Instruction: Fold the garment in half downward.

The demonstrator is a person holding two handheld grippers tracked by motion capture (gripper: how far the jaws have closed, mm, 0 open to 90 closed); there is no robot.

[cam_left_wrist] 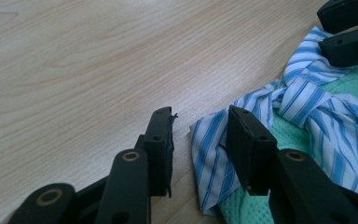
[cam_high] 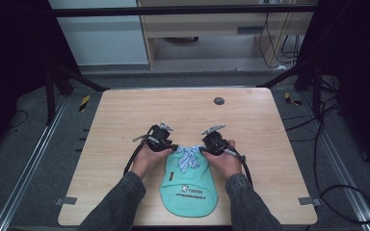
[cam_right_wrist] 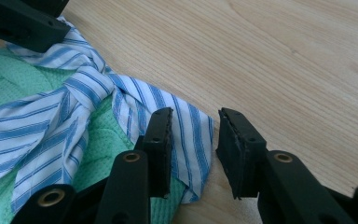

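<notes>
A small mint-green garment (cam_high: 189,185) lies flat on the wooden table (cam_high: 125,110), near the person's edge and between the two forearms; its blue-and-white striped collar (cam_high: 188,156) is tied in a knot at the far end, and there is dark print and a small white logo on the green cloth, too small to read from above.

The left gripper (cam_high: 169,145) sits at the collar's left corner, the right gripper (cam_high: 203,147) at its right corner; from the high view the hands and gripper bodies cover the jaw tips, so contact is hard to judge there.

In the left gripper view, the left gripper (cam_left_wrist: 199,142) has its jaws parted by a moderate gap; the striped collar (cam_left_wrist: 279,121) corner lies in that gap, one jaw resting over the cloth and the other on bare wood; neither is pressed shut on it. The other gripper's black jaws poke in at the top right corner, cut off by the frame.

In the right gripper view, the right gripper (cam_right_wrist: 195,140) is likewise parted; the striped collar (cam_right_wrist: 98,102) tip reaches between the jaws, one jaw over the fabric and the other beside it on the wood; the green mesh garment (cam_right_wrist: 9,84) spreads left, running out of frame.

A small dark disc (cam_high: 218,101) sits on the table's far side, well apart; what it is I cannot tell.
</notes>
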